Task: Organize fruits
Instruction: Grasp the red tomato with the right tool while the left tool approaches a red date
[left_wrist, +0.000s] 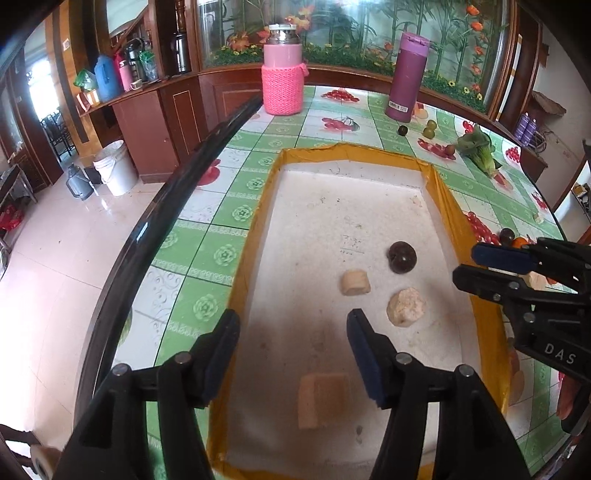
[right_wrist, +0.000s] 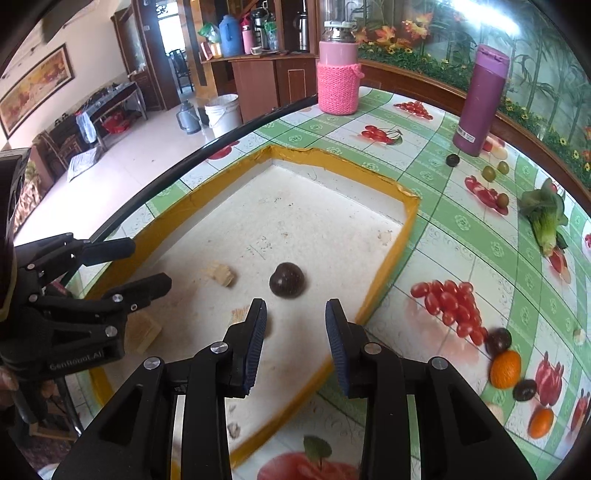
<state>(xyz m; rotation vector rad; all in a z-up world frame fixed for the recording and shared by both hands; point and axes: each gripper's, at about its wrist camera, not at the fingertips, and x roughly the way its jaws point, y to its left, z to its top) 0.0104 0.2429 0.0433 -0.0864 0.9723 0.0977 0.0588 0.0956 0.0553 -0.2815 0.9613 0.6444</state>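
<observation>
A white foam tray with a yellow taped rim (left_wrist: 258, 221) (right_wrist: 402, 229) lies on the table. In it sit a dark round fruit (left_wrist: 402, 257) (right_wrist: 287, 279) and several beige chunks (left_wrist: 354, 282) (left_wrist: 405, 306) (left_wrist: 323, 398) (right_wrist: 221, 273). My left gripper (left_wrist: 291, 354) is open and empty above the tray's near end; it also shows at the left of the right wrist view (right_wrist: 144, 266). My right gripper (right_wrist: 295, 332) is open and empty just short of the dark fruit; it also shows at the right of the left wrist view (left_wrist: 467, 264). Loose fruits lie on the table to the right: two oranges (right_wrist: 505, 369) (right_wrist: 541, 422) and dark fruits (right_wrist: 498, 341) (right_wrist: 525, 390).
A pink knit-sleeved flask (left_wrist: 282, 70) and a purple bottle (left_wrist: 406, 77) stand at the table's far side. Small green fruits (right_wrist: 495, 170), a dark one (right_wrist: 452, 160) and a leafy vegetable (right_wrist: 545, 218) lie at the far right. The table's dark edge (left_wrist: 166, 206) runs along the left.
</observation>
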